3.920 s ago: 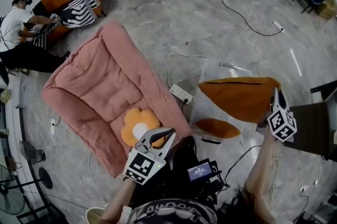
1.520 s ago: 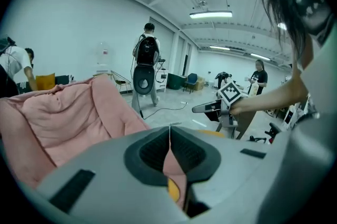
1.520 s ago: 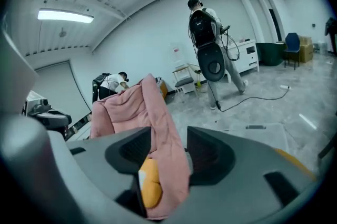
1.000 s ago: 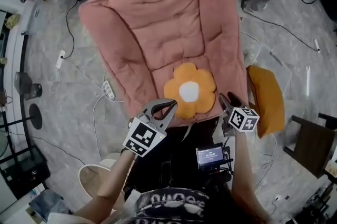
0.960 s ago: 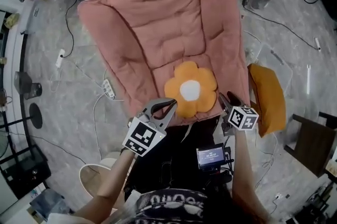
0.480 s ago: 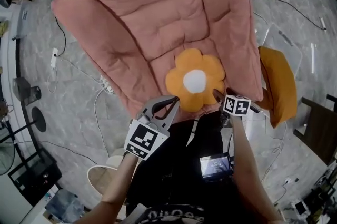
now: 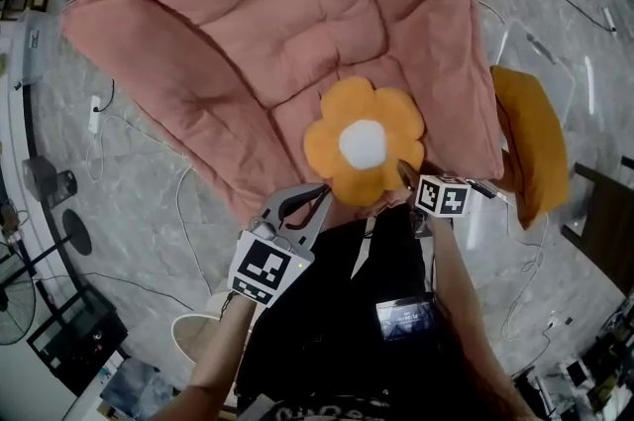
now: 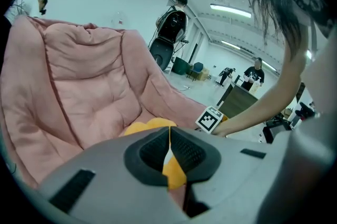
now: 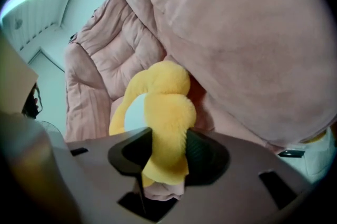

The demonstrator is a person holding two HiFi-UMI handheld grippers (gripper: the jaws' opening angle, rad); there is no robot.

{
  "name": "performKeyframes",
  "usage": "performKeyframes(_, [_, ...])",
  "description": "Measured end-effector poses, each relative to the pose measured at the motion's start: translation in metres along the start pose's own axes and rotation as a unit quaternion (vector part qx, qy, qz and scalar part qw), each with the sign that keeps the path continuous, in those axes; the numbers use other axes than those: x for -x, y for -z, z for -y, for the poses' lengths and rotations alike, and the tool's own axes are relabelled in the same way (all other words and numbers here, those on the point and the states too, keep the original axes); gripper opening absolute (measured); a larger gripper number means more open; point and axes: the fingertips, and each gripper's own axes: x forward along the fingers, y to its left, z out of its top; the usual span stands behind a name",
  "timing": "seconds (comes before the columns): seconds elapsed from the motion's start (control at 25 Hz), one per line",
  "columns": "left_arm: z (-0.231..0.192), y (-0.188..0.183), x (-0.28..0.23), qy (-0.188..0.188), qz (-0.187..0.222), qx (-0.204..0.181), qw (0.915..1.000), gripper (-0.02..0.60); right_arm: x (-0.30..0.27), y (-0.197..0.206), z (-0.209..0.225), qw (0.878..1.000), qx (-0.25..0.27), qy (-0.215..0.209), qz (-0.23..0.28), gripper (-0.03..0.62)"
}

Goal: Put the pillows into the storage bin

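A yellow flower pillow (image 7: 363, 144) with a white centre lies on the near end of a big pink floor cushion (image 7: 277, 33). My right gripper (image 7: 404, 174) is at its lower right petal. In the right gripper view that petal (image 9: 167, 123) fills the gap between the closing jaws (image 9: 168, 153) and touches both pads. My left gripper (image 7: 322, 196) is shut just off the pillow's lower left edge, with nothing between its pads (image 8: 169, 138). An orange pillow (image 7: 532, 147) lies in the clear storage bin (image 7: 503, 48) at the right.
Cables and a white power strip (image 7: 93, 112) lie on the grey floor left of the cushion. A dark piece of furniture (image 7: 606, 226) stands at the right edge. Several people (image 8: 255, 74) stand far off in the left gripper view.
The orange pillow, held over the bin earlier, now lies in it. My right gripper has moved left onto the flower pillow's petal. The left gripper has stayed shut beside it.
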Motion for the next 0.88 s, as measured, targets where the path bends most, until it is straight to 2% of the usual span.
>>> performKeyframes(0.32, [-0.003,-0.035,0.016,-0.015,0.037,-0.010,0.9992,0.014,0.062,-0.030,-0.078,0.995,0.027,-0.083,0.044,0.121])
performKeyframes(0.6, [0.010,-0.084,0.028,0.002,0.069,-0.037,0.9969,0.014,0.121,-0.058,-0.126,0.990,0.094,-0.086,0.058,0.103])
performKeyframes(0.72, [0.019,-0.105,0.036,0.009,0.076,-0.061,0.9952,0.014,0.153,-0.068,-0.134,0.989,0.079,-0.092,0.084,0.100])
performKeyframes(0.88, [0.028,-0.138,0.041,0.017,0.092,-0.095,0.9911,0.014,0.198,-0.096,-0.128,0.985,0.038,-0.091,0.145,0.100])
